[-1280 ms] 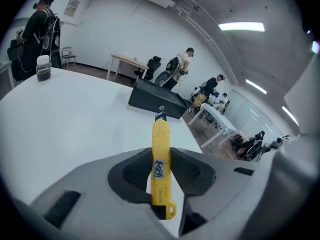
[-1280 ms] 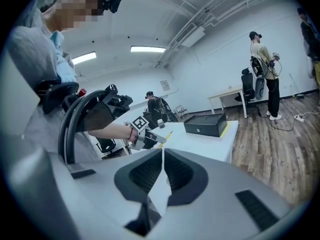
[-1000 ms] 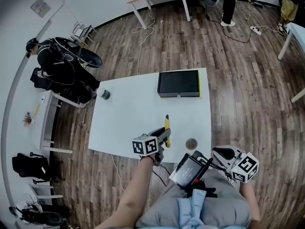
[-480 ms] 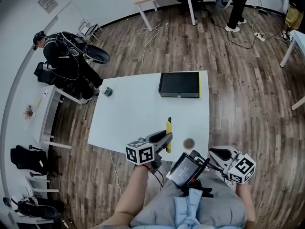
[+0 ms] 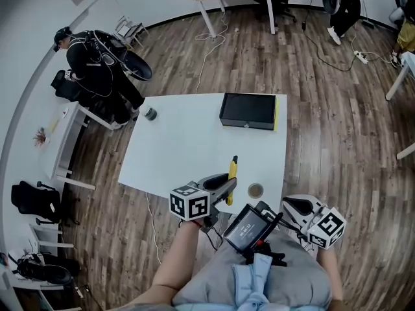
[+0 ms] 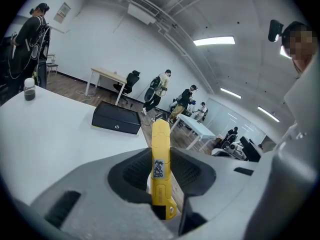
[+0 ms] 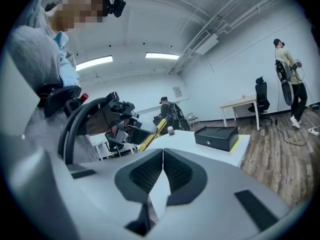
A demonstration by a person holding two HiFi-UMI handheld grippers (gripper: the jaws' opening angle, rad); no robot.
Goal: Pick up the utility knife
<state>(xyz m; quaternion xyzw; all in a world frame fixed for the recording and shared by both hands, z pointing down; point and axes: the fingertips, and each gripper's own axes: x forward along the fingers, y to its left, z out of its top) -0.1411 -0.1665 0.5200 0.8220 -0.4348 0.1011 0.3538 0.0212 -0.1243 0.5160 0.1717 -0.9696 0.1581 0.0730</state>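
Note:
The yellow utility knife (image 6: 160,169) stands on edge between the ribbed pads of my left gripper (image 6: 161,170), which is shut on it. In the head view the utility knife (image 5: 231,178) sticks out past the left gripper (image 5: 224,188) above the near edge of the white table (image 5: 181,148). My right gripper (image 7: 162,173) is shut with nothing between its pads. It sits low at the right by my lap, the right gripper (image 5: 293,206) off the table. From the right gripper view the utility knife (image 7: 152,134) shows as a yellow bar at the left.
A black case (image 5: 248,111) with a yellow edge lies at the table's far right. A small dark jar (image 5: 150,113) stands at the far left corner. A round coaster-like disc (image 5: 255,190) lies near the front right edge. A person (image 5: 97,60) stands beyond the table's left side. A tablet (image 5: 245,229) rests on my lap.
My left gripper has risen and drawn back toward me with the knife in it, which now hangs over the table's near edge. The right gripper has stayed put.

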